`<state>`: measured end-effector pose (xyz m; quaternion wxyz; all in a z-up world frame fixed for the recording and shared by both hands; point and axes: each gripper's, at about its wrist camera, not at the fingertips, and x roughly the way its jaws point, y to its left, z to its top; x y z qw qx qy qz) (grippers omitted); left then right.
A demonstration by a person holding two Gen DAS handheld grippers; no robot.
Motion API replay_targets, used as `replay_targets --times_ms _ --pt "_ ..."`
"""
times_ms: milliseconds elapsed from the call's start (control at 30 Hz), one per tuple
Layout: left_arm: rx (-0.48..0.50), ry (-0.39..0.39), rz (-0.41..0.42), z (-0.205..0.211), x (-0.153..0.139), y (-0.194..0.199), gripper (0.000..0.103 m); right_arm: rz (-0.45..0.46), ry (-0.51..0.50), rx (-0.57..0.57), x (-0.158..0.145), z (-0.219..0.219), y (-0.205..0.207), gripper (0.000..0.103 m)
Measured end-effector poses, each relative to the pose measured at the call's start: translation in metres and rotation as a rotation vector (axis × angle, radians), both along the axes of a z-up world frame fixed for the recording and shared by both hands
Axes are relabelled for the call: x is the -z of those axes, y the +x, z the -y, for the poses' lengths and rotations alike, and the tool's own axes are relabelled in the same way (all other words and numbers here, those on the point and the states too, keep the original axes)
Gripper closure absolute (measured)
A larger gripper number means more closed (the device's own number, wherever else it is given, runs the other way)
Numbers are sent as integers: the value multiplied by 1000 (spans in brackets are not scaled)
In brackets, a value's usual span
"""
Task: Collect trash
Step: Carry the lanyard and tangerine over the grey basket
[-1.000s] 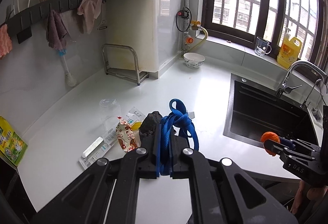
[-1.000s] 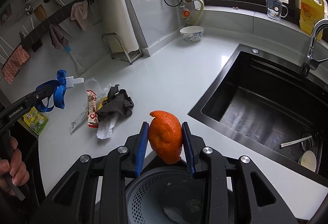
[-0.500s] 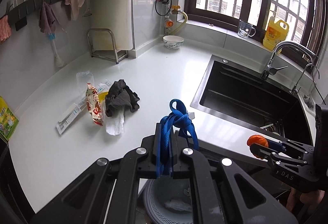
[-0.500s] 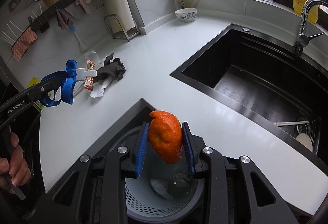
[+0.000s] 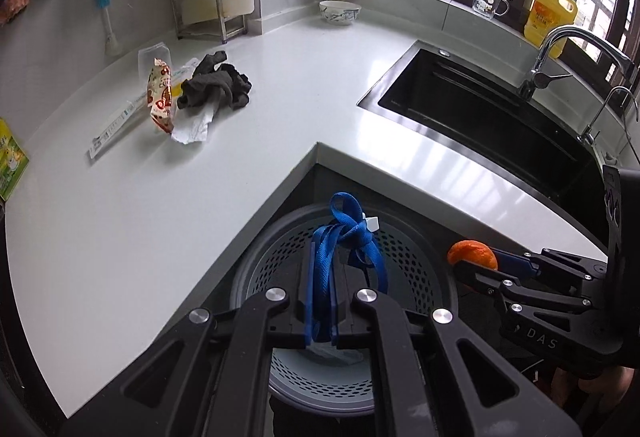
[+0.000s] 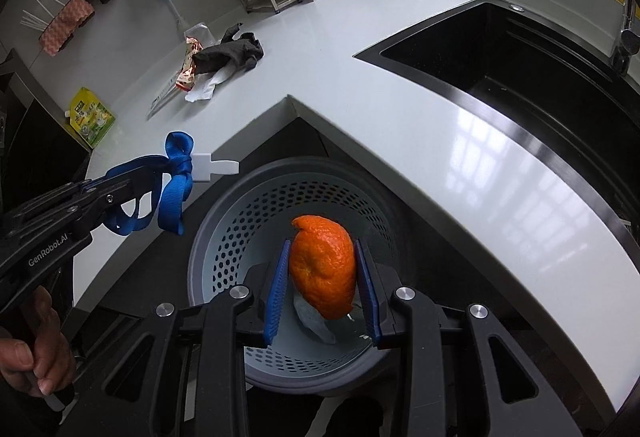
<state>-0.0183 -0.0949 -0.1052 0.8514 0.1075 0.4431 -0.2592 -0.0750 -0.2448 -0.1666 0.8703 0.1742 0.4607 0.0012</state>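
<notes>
Now your left gripper [image 5: 322, 301] clamps one blue strap [image 5: 320, 277]; right gripper [image 6: 323, 287] clamps one orange peel [image 6: 323, 269], lower centre, over one bin [image 6: 240, 221].

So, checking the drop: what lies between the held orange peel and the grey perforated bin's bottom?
Only air above crumpled white paper, per right wrist view.

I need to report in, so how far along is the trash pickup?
Done: some paper already lies in the bin. In hand: the left gripper holds a blue strap and the right gripper an orange peel over it. Left: wrappers and a dark rag on the counter.
</notes>
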Motion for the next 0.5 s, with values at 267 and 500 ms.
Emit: replay_targets --times_ms 267,500 --pt "-23 40 -87 -3 51 -7 97 -76 33 -44 43 -10 6 71" --pt "-56 75 -144 -5 83 -3 96 -115 60 -69 62 -14 17 71"
